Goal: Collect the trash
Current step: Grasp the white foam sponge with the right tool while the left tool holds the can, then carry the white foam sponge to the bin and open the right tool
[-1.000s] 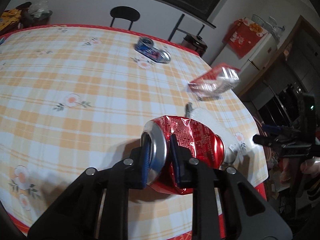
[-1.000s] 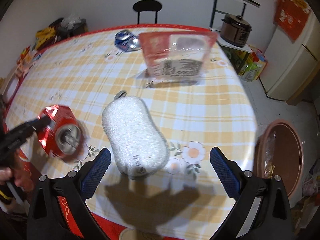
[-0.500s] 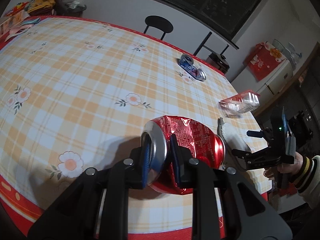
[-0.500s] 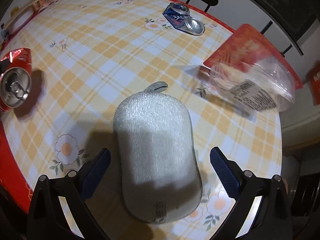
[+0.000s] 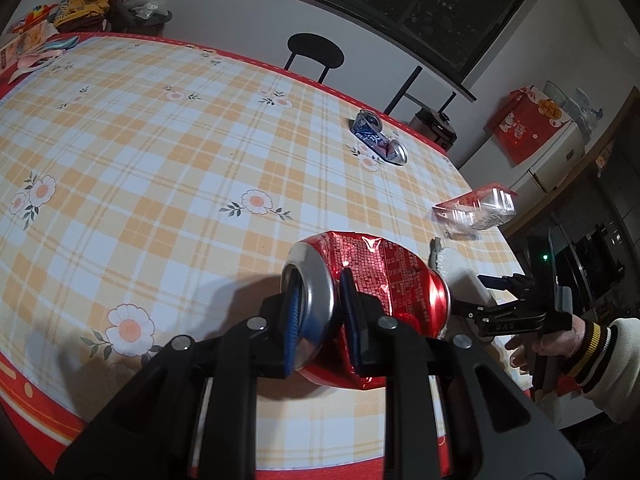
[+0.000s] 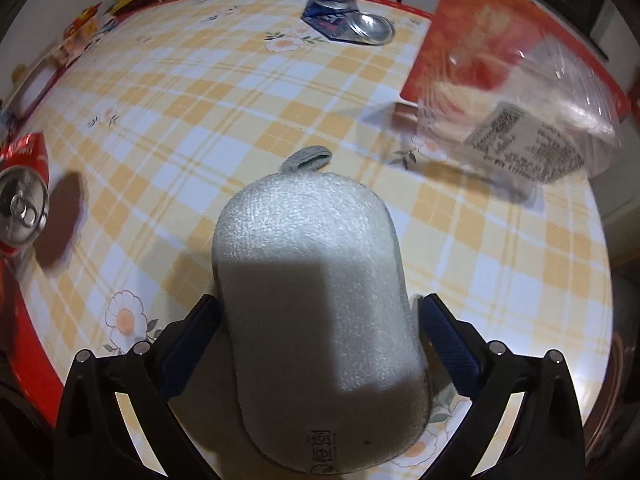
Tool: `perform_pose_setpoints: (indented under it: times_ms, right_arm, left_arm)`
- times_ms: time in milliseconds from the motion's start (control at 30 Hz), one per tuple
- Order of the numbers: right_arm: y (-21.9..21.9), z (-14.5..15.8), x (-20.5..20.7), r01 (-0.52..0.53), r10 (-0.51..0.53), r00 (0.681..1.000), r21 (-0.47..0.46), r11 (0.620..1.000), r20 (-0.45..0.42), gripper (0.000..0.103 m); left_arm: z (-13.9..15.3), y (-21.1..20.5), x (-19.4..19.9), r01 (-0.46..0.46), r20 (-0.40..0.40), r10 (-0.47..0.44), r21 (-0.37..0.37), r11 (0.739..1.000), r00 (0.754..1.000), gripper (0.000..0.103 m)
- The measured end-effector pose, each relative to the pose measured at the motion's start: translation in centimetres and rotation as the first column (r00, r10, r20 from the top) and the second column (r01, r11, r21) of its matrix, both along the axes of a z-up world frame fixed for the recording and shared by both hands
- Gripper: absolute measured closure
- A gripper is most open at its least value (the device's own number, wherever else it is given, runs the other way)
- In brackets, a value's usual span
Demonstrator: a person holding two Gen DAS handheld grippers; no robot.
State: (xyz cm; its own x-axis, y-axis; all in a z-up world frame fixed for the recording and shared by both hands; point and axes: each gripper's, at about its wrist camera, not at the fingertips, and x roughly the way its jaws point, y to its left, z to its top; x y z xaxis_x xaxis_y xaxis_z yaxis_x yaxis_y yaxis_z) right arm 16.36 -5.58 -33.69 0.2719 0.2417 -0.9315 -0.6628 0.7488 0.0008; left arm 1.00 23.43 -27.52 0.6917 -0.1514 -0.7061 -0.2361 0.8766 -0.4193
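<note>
So the left gripper [image 5: 318,320] is clamped on the crushed red can's [image 5: 372,276] rim, lifted clear for binning I'd guess. The right gripper [image 6: 320,344] sits spread wide around the grey scrubbing pad [image 6: 320,300] on the table [image 6: 200,100], pads just beside it, not squeezing.

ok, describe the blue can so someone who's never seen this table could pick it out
On the checked orange-and-white tablecloth, look to the far edge, near the black round chair. The blue can lies there on its side, crushed flat in the middle, next to a printed flower. It is the only blue piece: the other can, the red can, is held in the left gripper, and the plastic package is clear with red.
</note>
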Motion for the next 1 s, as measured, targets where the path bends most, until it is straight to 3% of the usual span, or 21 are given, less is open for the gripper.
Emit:
perform_pose_setpoints:
  times_ms: [233,400,500,567,800,1000]
  right_arm:
    - [-0.6,0.0,-0.6,0.024,-0.025,0.999,0.033,0.999,0.029,0.004]
    - [-0.5,0.0,-0.8,0.025,-0.025,1.000,0.005,1.000,0.001,0.005]
    - [-0.6,0.4,-1.4,0.001,-0.001,1.000,0.004,1.000,0.002,0.014]
    - [-0.7,0.5,-2.0,-0.010,0.010,1.000,-0.009,1.000,0.004,0.015]
    - [-4.8,4.1,-3.5,0.079,-0.084,0.996,0.146,0.986,0.024,0.015]
    - [-9.9,7.6,-3.2,0.138,-0.157,0.985,0.226,0.964,0.069,0.015]
  left_arm:
    - [0.3,-0.8,0.1,0.011,-0.005,-0.011,0.003,1.000,1.000,0.080]
    - [0.4,-0.9,0.2,0.011,0.000,-0.011,0.005,1.000,1.000,0.080]
    - [0.7,-1.2,0.1,0.006,0.005,-0.006,0.003,1.000,1.000,0.080]
    - [1.1,-1.6,0.2,0.004,0.009,-0.004,0.004,1.000,1.000,0.080]
    - [2.7,-3.7,0.8,0.024,0.022,-0.024,0.010,1.000,0.999,0.080]
    - [4.1,-7.0,2.3,0.065,0.038,-0.066,0.027,0.998,0.997,0.080]
